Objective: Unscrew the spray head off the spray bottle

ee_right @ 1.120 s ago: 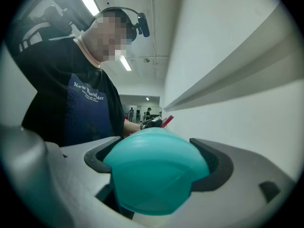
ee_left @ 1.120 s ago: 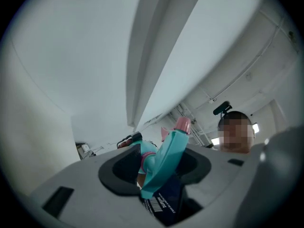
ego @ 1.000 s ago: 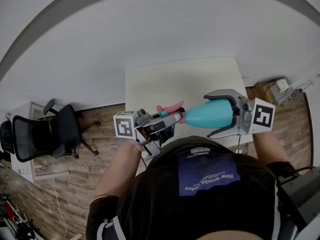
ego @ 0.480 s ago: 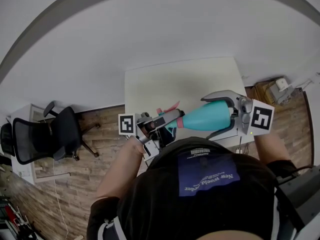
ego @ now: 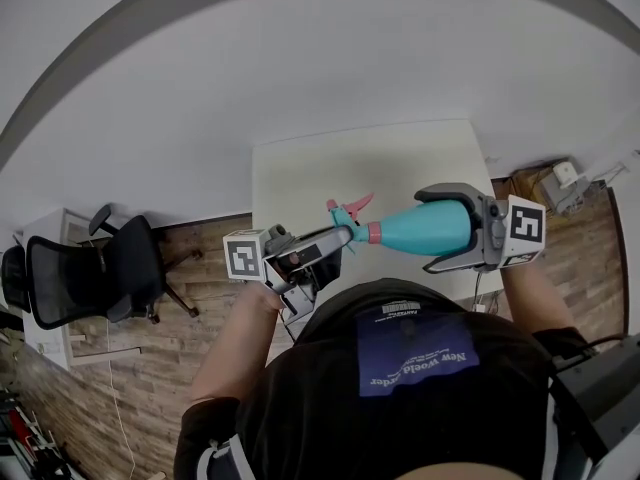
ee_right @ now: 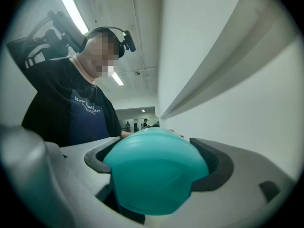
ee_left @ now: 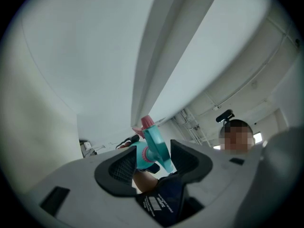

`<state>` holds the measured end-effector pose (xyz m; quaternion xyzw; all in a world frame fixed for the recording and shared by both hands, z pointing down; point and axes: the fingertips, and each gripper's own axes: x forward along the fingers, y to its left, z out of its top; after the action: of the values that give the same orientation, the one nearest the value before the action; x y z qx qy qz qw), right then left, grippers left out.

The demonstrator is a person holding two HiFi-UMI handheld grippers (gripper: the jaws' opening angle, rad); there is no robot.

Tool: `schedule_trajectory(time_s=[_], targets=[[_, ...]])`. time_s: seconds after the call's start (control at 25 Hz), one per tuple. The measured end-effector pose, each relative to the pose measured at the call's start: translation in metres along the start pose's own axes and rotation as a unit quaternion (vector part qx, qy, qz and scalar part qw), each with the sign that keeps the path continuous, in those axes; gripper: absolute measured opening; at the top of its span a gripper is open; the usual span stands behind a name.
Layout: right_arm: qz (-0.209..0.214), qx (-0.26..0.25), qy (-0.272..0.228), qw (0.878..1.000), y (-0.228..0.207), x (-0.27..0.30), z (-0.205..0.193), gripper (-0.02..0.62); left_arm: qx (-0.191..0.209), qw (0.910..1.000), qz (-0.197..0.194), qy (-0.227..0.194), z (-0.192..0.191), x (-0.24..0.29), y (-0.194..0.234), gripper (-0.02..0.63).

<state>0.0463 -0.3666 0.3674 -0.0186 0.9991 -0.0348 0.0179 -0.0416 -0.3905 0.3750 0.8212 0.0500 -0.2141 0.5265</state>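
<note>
Teal spray bottle [ego: 405,232] is held off the surface, lying roughly level above the near edge of the white table [ego: 350,163], in front of the person's chest. Its base points to the person's right and its spray head [ego: 345,216] to the left. Right gripper [ego: 424,230] is clamped on the wide base end of the bottle. In the right gripper view both dark pads press against the teal body [ee_right: 154,175], which fills the gap of the right gripper [ee_right: 159,160]. Left gripper [ego: 338,236] sits at the spray head. Its jaws have just been opening and now stand spread. In the left gripper view the spray head [ee_left: 153,146] lies between the pads of the left gripper [ee_left: 154,158], nearer the right-hand pad, with a gap showing at the other. Pink nozzle [ee_left: 148,122] projects past the jaw tips. Head is on the bottle, not separated. Black office chair [ego: 95,268] stands on wood floor [ego: 150,368], well left of the table.
</note>
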Motion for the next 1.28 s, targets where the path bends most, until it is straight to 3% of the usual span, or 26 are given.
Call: schedule_trajectory(time_s=[0.08,0.16,0.2,0.24,0.28,0.32,0.4,0.52,0.56,0.68,0.72,0.76,0.8,0.88,0.96,1.0,1.16,1.24,1.28], targets=[[-0.009,0.007,-0.011,1.000,-0.003,-0.004,0.003,0.451,0.034,0.9994,0.008,-0.002,0.002,-0.010,-0.002,0.224],[-0.015,0.012,-0.015,1.000,-0.006,-0.009,0.005,0.451,0.111,0.9934,0.028,0.002,0.004,-0.020,-0.004,0.224],[-0.017,0.015,-0.015,1.000,-0.008,-0.011,0.005,0.451,0.171,0.9842,0.046,0.013,0.004,-0.025,-0.005,0.225],[-0.019,0.019,-0.016,1.000,-0.009,-0.012,0.004,0.451,0.244,0.9665,0.071,0.034,0.004,-0.031,-0.006,0.225],[-0.019,0.025,-0.015,0.999,-0.009,-0.011,0.003,0.451,0.326,0.9373,0.104,0.064,0.003,-0.038,-0.006,0.225],[-0.018,0.033,-0.015,0.999,-0.008,-0.008,0.001,0.451,0.409,0.8963,0.140,0.100,0.003,-0.046,-0.005,0.225],[-0.013,0.053,-0.011,0.998,-0.008,-0.003,-0.005,0.451,0.545,0.7985,0.193,0.169,0.003,-0.054,-0.004,0.225],[-0.006,0.083,-0.012,0.996,-0.013,-0.007,-0.010,0.451,0.680,0.6649,0.202,0.233,0.008,-0.041,-0.011,0.225],[-0.005,0.089,-0.012,0.996,-0.014,-0.007,-0.011,0.451,0.708,0.6296,0.199,0.249,0.007,-0.037,-0.014,0.225],[0.004,0.097,-0.008,0.995,-0.013,-0.001,-0.014,0.451,0.757,0.5450,0.186,0.309,-0.007,-0.030,-0.007,0.225],[0.009,0.097,-0.006,0.995,-0.012,0.001,-0.014,0.451,0.768,0.5195,0.179,0.330,-0.012,-0.026,-0.004,0.225],[0.014,0.097,-0.004,0.995,-0.011,0.002,-0.014,0.451,0.776,0.4998,0.169,0.345,-0.017,-0.021,-0.002,0.225],[0.018,0.097,-0.003,0.995,-0.011,0.003,-0.014,0.451,0.783,0.4857,0.159,0.355,-0.021,-0.015,0.000,0.225],[0.025,0.096,-0.001,0.995,-0.010,0.006,-0.013,0.451,0.793,0.4661,0.140,0.366,-0.028,-0.005,0.003,0.225],[0.032,0.096,0.002,0.995,-0.009,0.008,-0.012,0.451,0.800,0.4551,0.120,0.373,-0.036,0.003,0.006,0.225],[0.035,0.095,0.003,0.995,-0.008,0.009,-0.012,0.451,0.801,0.4547,0.111,0.374,-0.040,0.007,0.007,0.225],[0.038,0.094,0.002,0.995,-0.006,0.010,-0.011,0.451,0.796,0.4667,0.094,0.373,-0.049,0.016,0.010,0.221],[0.037,0.094,0.003,0.995,-0.007,0.009,-0.011,0.451,0.790,0.4793,0.098,0.369,-0.048,0.017,0.012,0.142],[0.036,0.093,0.004,0.995,-0.007,0.009,-0.011,0.451,0.784,0.4903,0.100,0.367,-0.048,0.017,0.012,0.141]])
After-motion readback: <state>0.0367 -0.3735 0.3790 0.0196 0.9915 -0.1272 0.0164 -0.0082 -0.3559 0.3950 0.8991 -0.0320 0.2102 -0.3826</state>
